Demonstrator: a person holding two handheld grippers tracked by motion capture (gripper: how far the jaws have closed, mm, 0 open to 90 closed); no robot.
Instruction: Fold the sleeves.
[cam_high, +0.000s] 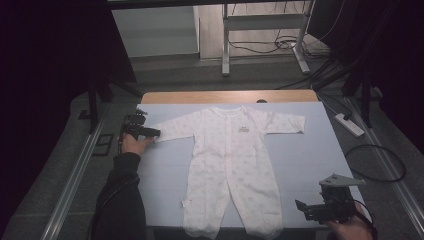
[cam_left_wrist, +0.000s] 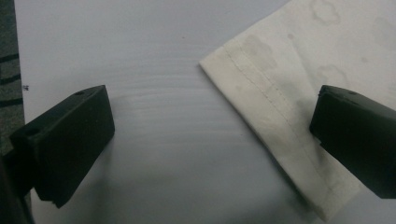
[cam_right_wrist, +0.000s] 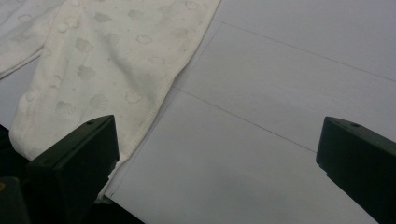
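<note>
A white baby romper (cam_high: 231, 165) lies flat and face up on the pale blue table cover (cam_high: 310, 150), sleeves spread, legs toward the near edge. My left gripper (cam_high: 151, 132) is at the tip of the romper's left sleeve, held by a hand in a dark sleeve. In the left gripper view it (cam_left_wrist: 212, 140) is open, the sleeve cuff (cam_left_wrist: 275, 112) lying between the jaws and under the right one. My right gripper (cam_high: 306, 209) hovers near the front right corner, right of the romper's leg. It (cam_right_wrist: 219, 163) is open over bare cover, the leg (cam_right_wrist: 107, 70) beside its left jaw.
A wooden table edge (cam_high: 230, 96) shows behind the cover. A metal rail (cam_high: 75, 175) runs along the left and another (cam_high: 395, 175) along the right. A power strip (cam_high: 350, 125) and cables (cam_high: 375, 160) lie on the floor at right. A metal frame (cam_high: 262, 30) stands beyond the table.
</note>
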